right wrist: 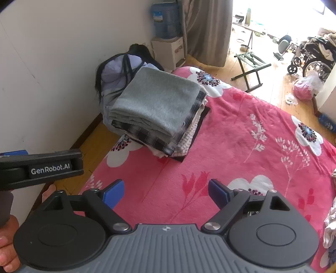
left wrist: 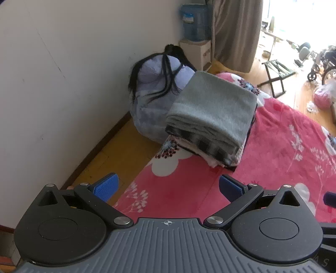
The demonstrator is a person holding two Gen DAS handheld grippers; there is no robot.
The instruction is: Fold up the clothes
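Right wrist — both hand-held grippers (right wrist: pixel 166 193) tilt downward over the blanket (right wrist: pixel 241 147), spread wide, empty.

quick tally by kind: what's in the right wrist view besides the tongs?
Stack of folded clothes, grey piece on top: 1
Pink flowered blanket: 1
Pale blue bundle behind the stack: 1
Water jug on its stand: 1
Curtain: 1
Folding stool: 1
Wheelchair: 1
Plastic bag on the floor: 1
Total: 8

Black right gripper (right wrist: pixel 166 193), blue fingers (right wrist: pixel 114 193), ribbed grey body, silver screws, GenRobot.AI label
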